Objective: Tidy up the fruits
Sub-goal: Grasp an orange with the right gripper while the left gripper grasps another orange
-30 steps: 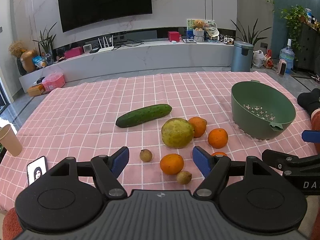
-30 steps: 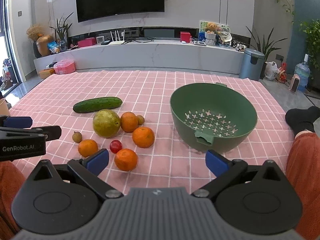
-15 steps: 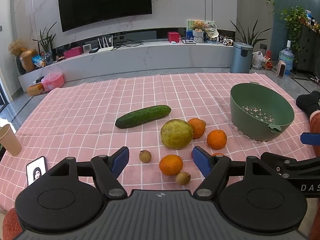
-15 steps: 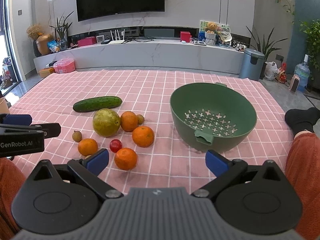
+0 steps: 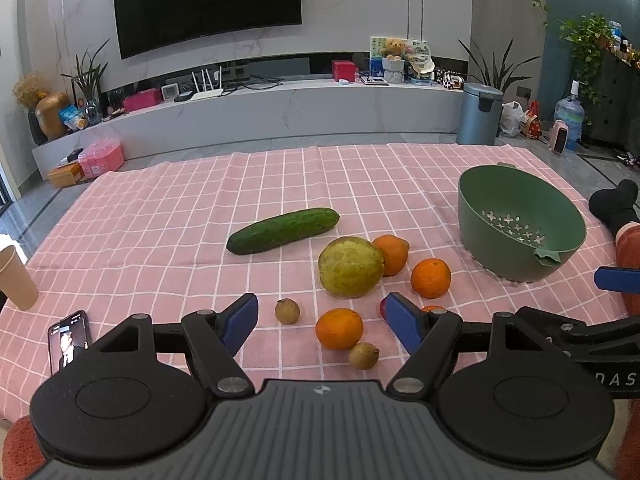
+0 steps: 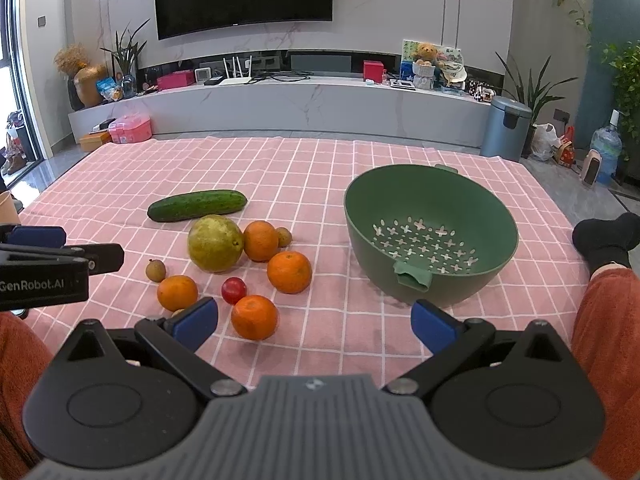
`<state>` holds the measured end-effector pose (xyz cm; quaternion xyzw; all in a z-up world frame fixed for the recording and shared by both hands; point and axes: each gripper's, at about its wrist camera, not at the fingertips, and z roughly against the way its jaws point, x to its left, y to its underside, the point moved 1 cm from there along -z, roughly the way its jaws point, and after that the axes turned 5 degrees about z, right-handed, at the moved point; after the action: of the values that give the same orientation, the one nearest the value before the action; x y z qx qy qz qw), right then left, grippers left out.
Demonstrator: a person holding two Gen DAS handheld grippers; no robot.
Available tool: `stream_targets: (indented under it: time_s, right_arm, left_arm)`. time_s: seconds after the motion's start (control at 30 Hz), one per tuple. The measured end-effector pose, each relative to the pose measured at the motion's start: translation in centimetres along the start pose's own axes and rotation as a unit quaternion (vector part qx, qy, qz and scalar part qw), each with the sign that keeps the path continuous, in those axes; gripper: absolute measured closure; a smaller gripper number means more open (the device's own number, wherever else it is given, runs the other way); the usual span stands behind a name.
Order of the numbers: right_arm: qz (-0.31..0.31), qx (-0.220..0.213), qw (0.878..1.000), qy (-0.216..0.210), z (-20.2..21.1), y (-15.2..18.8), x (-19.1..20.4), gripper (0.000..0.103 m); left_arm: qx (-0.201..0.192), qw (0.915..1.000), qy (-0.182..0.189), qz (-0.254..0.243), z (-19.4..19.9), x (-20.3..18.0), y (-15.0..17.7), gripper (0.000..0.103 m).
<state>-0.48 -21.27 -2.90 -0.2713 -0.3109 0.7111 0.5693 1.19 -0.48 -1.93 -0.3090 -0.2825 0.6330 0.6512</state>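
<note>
Nearest, both grippers hang low over the pink checked cloth (image 6: 320, 168), matte black frames w/ blue pads. Left gripper (image 5: 322, 322) has its fingers spread wide & holds nothing; right gripper (image 6: 314, 322) likewise parted, nothing between the pads.

Fruit sits in a loose cluster just ahead, none of it in the bowl. Closest to the right gripper: a dimpled orange (image 6: 254, 317), round, w/ a small glossy red fruit (image 6: 234, 290) just behind it. Left of those, another orange (image 6: 177, 293) & a small rough brown fruit (image 6: 155, 271); a second brown one (image 5: 363, 355) lies right beside that orange in the left view, mostly hidden behind the right gripper's left pad in the other. Mid cluster: a third orange (image 6: 289, 272), then a big yellow-green pear-like fruit (image 6: 215, 243) w/ mottled skin, touching a fourth orange (image 6: 261, 240). Another small brown fruit (image 6: 283, 237) is tucked behind that one.

Beyond, a bumpy dark green cucumber (image 6: 197, 205) lies lengthwise, apart from the cluster. To the right, a smooth green plastic colander bowl (image 6: 430, 236), perforated w/ cross-shaped holes, tilts toward camera.

Far left edge of cloth: paper cup (image 5: 16, 280) & phone (image 5: 69, 342), screen lit. Further back, grey bin (image 6: 506, 128), marble TV bench (image 6: 312, 106).
</note>
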Motion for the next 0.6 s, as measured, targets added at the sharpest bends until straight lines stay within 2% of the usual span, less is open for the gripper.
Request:
stream_targets:
  time_s: [0.13,0.23,0.3,0.37,0.43,0.57,0.6]
  right_arm:
    - [-0.010,-0.001,1.000,-0.006,-0.4,0.1,-0.2,0.004]
    - [-0.030,-0.017,0.998,-0.044,-0.9,0.6,-1.0,0.004]
    - [-0.040,-0.016,0.998,-0.051,-1.5,0.8,-1.2,0.004]
    - [-0.026,-0.008,0.998,-0.050,-2.2,0.7,-0.9,0.005]
    - [-0.014,-0.004,0.998,-0.055,-2.9,0.7,-0.5,0.006]
    - [0.000,0.013,0.997,-0.079,-4.6,0.6,0.2,0.029]
    - [0.006,0.019,0.996,-0.084,-5.2,0.7,0.4,0.032]
  left_arm:
    - [0.003,0.9999,0.007,-0.011,-0.2,0.0,-0.1,0.017]
    - [0.019,0.9996,0.019,-0.006,-0.7,0.3,-0.2,0.018]
    - [0.032,0.9991,0.026,0.001,-1.2,0.7,-0.2,0.019]
    - [0.048,0.9983,0.033,0.008,-1.9,1.0,0.0,0.026]
    - [0.069,0.9967,0.039,0.019,-2.7,1.4,0.1,0.039]
    - [0.098,0.9927,0.054,0.045,-4.4,2.1,0.4,0.041]
    - [0.103,0.9918,0.059,0.048,-4.8,2.2,0.4,0.041]
